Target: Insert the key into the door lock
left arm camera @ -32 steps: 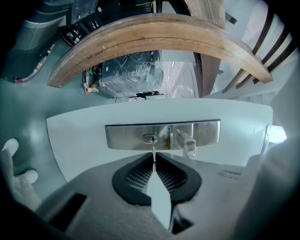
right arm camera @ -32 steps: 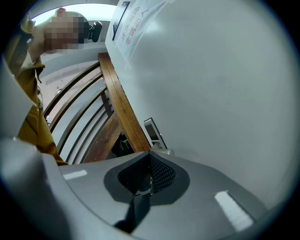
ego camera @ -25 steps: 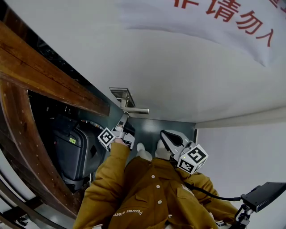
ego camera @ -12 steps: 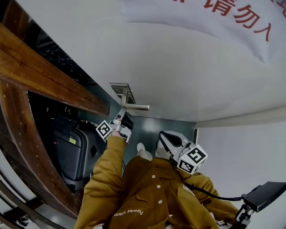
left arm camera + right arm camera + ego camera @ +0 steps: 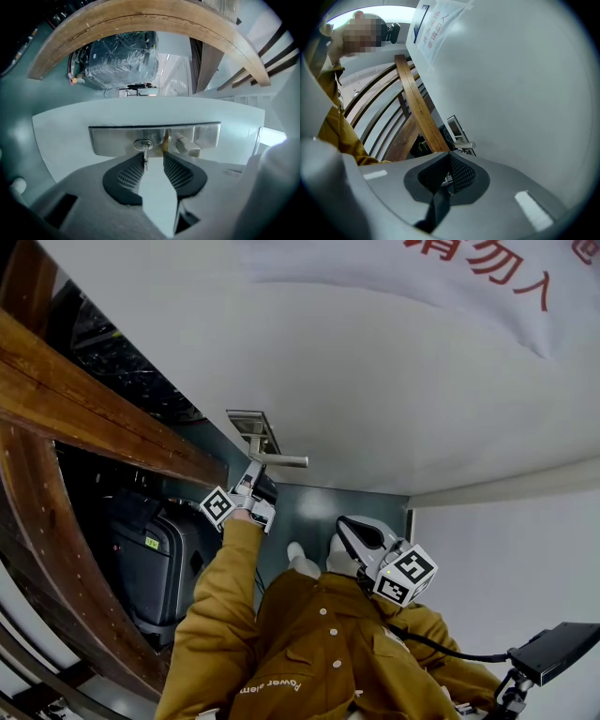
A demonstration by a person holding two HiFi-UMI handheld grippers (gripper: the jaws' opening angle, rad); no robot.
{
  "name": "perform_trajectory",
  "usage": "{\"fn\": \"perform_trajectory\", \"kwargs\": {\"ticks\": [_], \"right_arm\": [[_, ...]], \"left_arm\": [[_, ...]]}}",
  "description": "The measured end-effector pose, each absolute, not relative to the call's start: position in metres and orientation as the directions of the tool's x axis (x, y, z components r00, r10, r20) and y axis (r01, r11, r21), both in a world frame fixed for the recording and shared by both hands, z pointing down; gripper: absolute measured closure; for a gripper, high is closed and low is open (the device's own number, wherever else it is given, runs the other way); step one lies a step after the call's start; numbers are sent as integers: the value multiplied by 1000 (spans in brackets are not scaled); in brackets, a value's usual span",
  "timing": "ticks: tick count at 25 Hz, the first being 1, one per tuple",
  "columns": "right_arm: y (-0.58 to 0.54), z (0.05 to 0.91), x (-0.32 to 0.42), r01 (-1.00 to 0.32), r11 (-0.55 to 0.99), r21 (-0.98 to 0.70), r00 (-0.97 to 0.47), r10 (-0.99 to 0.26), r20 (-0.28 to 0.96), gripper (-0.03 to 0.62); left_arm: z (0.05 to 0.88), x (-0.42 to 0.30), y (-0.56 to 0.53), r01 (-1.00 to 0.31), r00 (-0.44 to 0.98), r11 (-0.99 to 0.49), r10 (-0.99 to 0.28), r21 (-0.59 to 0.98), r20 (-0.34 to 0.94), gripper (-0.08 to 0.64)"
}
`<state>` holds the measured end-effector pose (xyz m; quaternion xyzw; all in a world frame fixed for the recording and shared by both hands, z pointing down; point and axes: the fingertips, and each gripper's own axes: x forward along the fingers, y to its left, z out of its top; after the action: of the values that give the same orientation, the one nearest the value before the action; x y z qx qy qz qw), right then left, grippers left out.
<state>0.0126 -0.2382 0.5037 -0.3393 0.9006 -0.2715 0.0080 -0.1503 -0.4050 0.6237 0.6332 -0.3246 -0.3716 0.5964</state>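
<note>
**Key seated in lock**

Slim metal key (image 5: 146,158) sits in the oval lock (image 5: 142,145) on the brushed steel plate (image 5: 112,139). My left gripper (image 5: 154,158) has just opened wide, its ribbed pads off the key. The right gripper (image 5: 449,158) looks pinched closed, I think.

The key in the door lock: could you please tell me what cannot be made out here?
1. Left gripper view: the key enters the lock cylinder, so its depth is hidden.
2. Head view: the key is too small and behind the left gripper, whose jaws have just been opening, the key between them unclamped.
3. Right gripper view: a pale speck in the shut right gripper is too small and shadowed to name.
</note>
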Motion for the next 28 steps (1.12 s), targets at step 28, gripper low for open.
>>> {"fn": "perform_trajectory", "kwargs": {"ticks": [28], "right_arm": [[-237, 481, -11, -618, 656, -432, -771, -613, 173, 584]], "left_arm": [[489, -113, -237, -760, 579, -466, -802, 454, 146, 560]]}}
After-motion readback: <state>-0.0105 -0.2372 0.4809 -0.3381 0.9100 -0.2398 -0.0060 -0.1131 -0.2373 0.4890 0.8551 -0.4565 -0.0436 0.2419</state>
